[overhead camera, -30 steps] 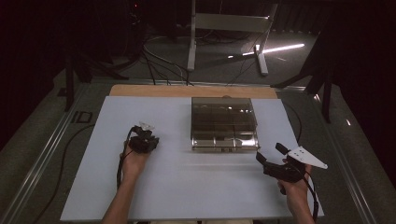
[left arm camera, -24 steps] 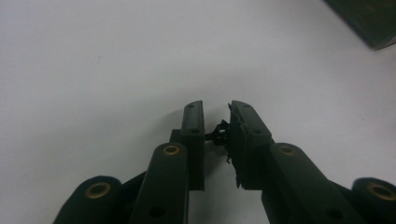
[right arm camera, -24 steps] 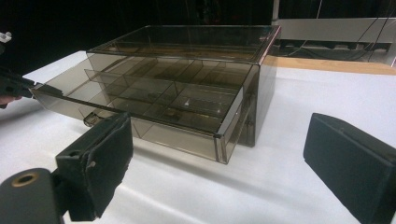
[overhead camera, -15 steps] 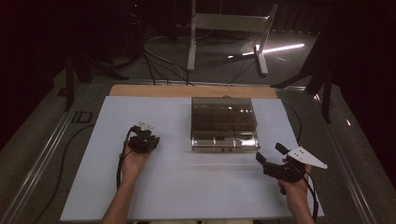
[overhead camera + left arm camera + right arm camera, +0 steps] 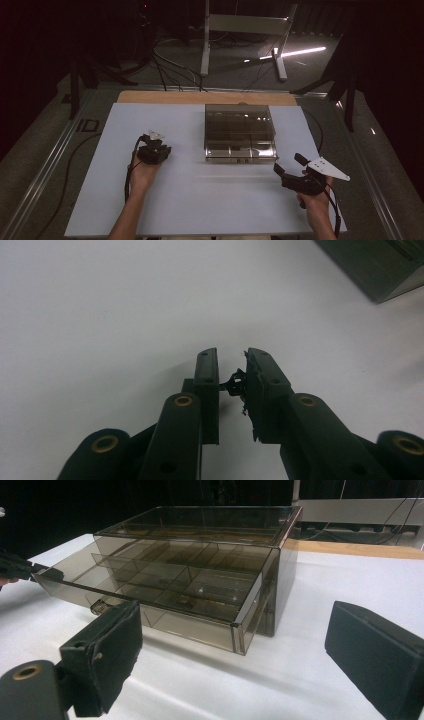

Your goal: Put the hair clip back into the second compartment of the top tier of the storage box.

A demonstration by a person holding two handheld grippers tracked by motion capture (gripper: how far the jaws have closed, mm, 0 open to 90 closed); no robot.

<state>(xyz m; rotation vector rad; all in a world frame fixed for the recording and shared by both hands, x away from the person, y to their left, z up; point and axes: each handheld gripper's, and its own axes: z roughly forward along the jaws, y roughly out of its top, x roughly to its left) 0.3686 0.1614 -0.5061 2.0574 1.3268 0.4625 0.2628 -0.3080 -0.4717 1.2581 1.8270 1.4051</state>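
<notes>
The white rectangular table top (image 5: 200,200) lies under both grippers. The smoky transparent plastic drawer box (image 5: 239,131), its drawer pulled partly out, sits just ahead of the right gripper (image 5: 289,166), whose jaws stand wide apart and empty. The left gripper (image 5: 232,371) has the box ahead to its right, its jaws nearly together, pinching a tiny black object (image 5: 236,382).

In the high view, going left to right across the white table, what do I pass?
Left gripper, held with its fingers nearly together on a tiny dark piece → smoky clear drawer box → right gripper, fingers apart, on the white table.
</notes>
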